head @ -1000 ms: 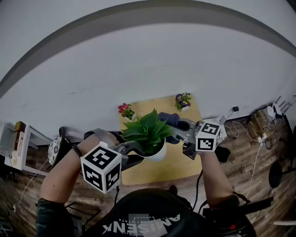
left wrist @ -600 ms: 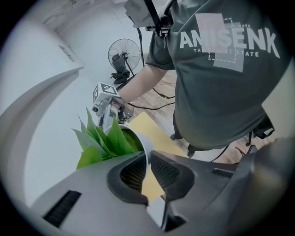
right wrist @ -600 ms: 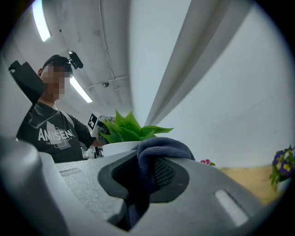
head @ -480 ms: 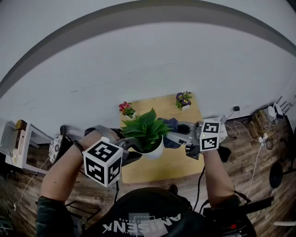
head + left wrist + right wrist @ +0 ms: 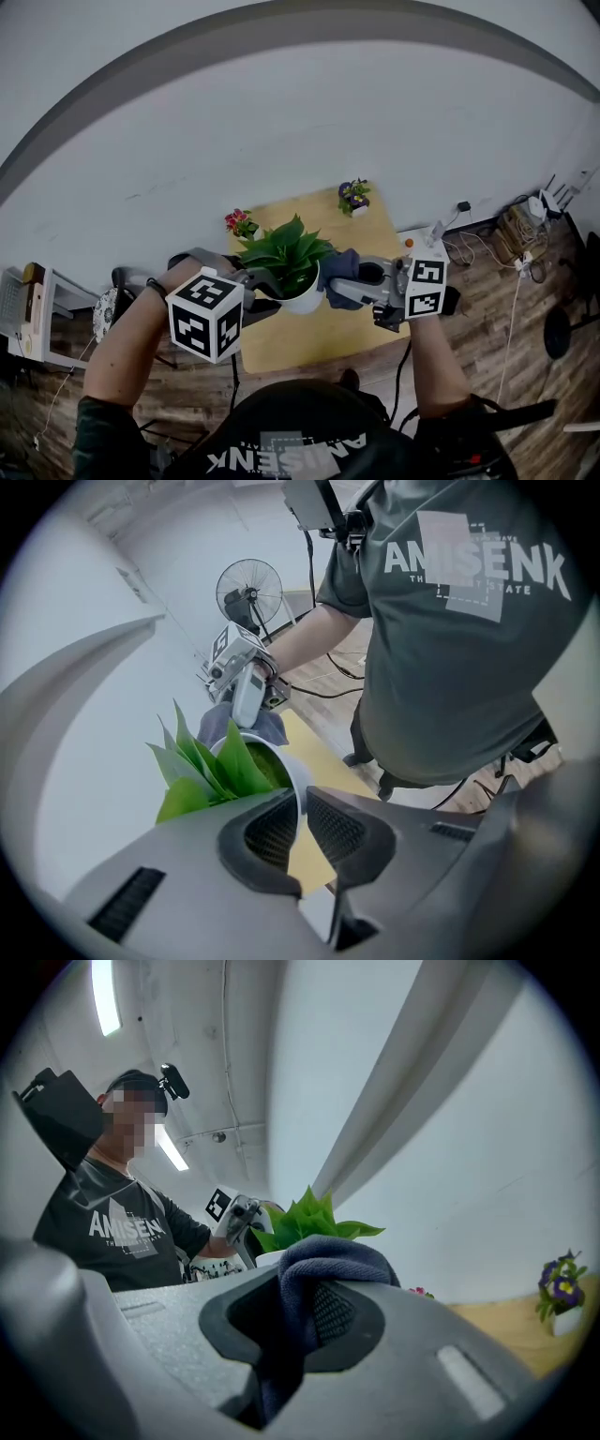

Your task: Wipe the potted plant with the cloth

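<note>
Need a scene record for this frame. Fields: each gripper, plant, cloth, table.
left gripper: shut on the rim of the white pot
right gripper: shut on the dark blue cloth
potted plant: green leaves, between the two grippers, over the wooden table; whether it rests on it is unclear
cloth position: bunched at the pot's side opposite the left gripper; contact unclear
table extras: pink-flowered pot and purple-flowered pot near the wall
</note>
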`<state>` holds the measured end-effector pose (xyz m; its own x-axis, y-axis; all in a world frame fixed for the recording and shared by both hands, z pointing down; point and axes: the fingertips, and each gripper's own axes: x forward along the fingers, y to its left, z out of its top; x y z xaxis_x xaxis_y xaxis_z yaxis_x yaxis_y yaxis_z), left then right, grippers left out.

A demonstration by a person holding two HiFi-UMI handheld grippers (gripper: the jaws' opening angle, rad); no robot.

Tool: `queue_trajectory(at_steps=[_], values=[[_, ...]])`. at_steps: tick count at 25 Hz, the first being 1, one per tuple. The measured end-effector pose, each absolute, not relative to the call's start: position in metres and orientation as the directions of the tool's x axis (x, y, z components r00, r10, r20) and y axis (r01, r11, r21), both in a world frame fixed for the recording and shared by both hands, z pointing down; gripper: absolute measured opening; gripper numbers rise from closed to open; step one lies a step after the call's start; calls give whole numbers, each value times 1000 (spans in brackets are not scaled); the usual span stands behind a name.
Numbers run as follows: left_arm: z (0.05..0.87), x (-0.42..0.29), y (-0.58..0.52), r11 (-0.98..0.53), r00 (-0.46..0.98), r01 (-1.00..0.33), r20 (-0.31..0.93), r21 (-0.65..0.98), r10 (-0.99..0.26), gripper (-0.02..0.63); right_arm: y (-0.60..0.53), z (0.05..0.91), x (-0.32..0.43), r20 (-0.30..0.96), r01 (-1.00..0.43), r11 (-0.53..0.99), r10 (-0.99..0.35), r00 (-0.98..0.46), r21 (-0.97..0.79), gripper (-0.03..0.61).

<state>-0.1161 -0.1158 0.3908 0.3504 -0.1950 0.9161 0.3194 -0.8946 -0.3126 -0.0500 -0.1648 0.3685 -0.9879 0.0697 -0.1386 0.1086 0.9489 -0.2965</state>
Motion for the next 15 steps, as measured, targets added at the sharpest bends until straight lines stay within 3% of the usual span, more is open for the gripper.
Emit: queue_trajectory(at_steps=[15], values=[[400,-105,-128,-882,329,340,920,-326,-214,31,-108,380,-66,-73,31,970,14,-997,-240,52]])
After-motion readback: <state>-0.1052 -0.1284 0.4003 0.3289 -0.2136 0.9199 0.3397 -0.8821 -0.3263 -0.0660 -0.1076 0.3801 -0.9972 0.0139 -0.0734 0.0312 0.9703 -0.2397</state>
